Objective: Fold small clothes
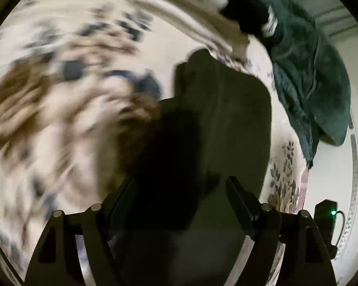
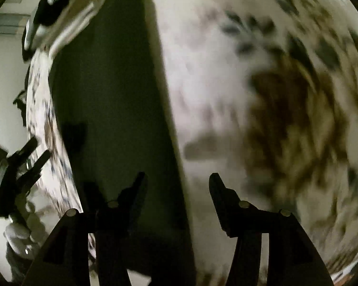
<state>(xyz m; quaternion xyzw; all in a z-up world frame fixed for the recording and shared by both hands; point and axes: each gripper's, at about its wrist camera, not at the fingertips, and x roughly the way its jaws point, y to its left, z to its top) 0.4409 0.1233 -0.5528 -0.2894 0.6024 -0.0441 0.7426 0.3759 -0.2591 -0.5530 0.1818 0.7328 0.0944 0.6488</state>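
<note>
garment: dark olive-black soft cloth garment [image 1: 217,124], smooth, long straight edge, lying on the bedspread
left gripper [image 1: 179,190]: fingers spread, garment between them
right gripper [image 2: 176,181]: fingers apart, garment edge between
bedspread: white floral-print bedspread [image 2: 214,83], blurred
beyond garment: teal crumpled fabric [image 1: 310,76]

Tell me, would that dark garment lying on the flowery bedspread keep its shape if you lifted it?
Probably not: the dark garment lies flat and thin on the floral bedspread, so it would likely droop. It looks light. The teal garment already sags in folds.
</note>
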